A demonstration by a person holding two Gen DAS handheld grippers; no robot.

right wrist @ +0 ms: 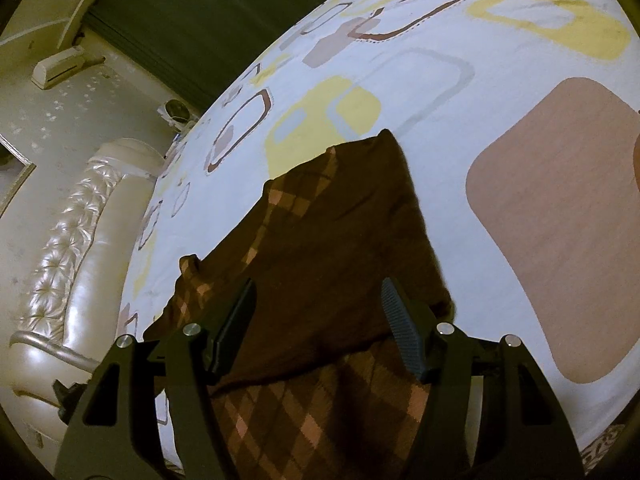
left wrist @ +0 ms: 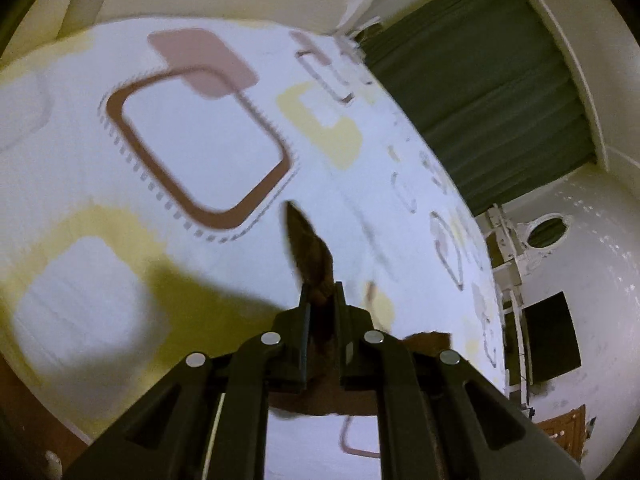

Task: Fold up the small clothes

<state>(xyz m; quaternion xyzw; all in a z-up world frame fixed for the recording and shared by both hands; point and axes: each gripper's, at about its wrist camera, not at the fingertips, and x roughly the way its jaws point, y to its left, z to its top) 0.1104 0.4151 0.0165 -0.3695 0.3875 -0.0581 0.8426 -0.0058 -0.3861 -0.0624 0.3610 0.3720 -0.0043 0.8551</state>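
A small brown garment with an orange diamond check lies on the bed, partly folded over itself, its plain inner side facing up. My right gripper hovers just above its near part with the jaws wide apart and nothing pressed between them. In the left wrist view my left gripper is shut on a pinched corner of the brown garment, which pokes up as a pointed tip beyond the fingers; more of the cloth hangs below the jaws. That view is blurred by motion.
The bed sheet is white with yellow, brown and pink rounded squares. A tufted cream headboard runs along the left in the right wrist view. Dark green curtains and white furniture stand beyond the bed.
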